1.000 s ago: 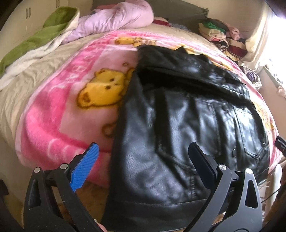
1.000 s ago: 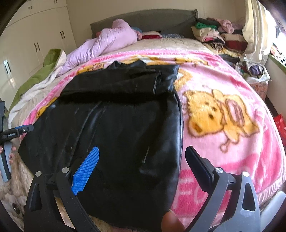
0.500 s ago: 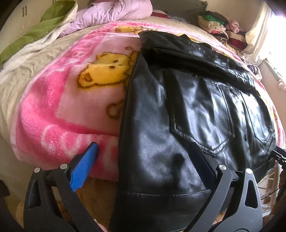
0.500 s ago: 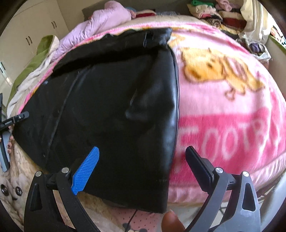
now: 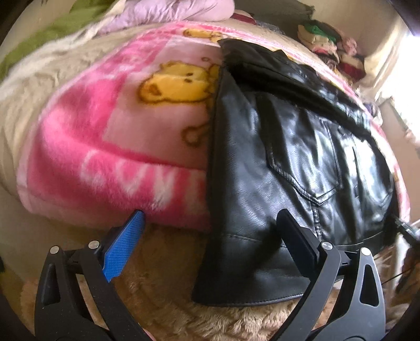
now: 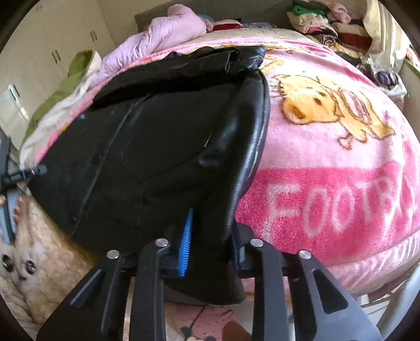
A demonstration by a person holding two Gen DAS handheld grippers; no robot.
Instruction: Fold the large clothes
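A black leather jacket (image 5: pixel 288 157) (image 6: pixel 157 147) lies flat on a pink cartoon blanket (image 5: pixel 118 131) (image 6: pixel 328 183), its hem hanging over the near bed edge. My left gripper (image 5: pixel 210 223) stands open astride the jacket's near left hem corner, its blue pad off the leather and its black finger over it. My right gripper (image 6: pixel 210 236) is closing, and the jacket's near right hem corner is pinched between its pads. In the right wrist view the left gripper (image 6: pixel 15 178) shows at the far left edge, with a person's fingers below it.
A lilac quilt (image 6: pixel 168 34) and a green-and-cream blanket (image 6: pixel 71 78) lie at the bed's far side. Folded clothes (image 6: pixel 323 23) are piled at the back right. A beige fluffy rug (image 5: pixel 170 288) covers the floor below the bed edge. Cream wardrobe doors (image 6: pixel 52 47) stand at the left.
Both grippers have come down toward the jacket's near hem. The right jaws went from wide open to pinched on the hem corner. The left jaws stayed open.
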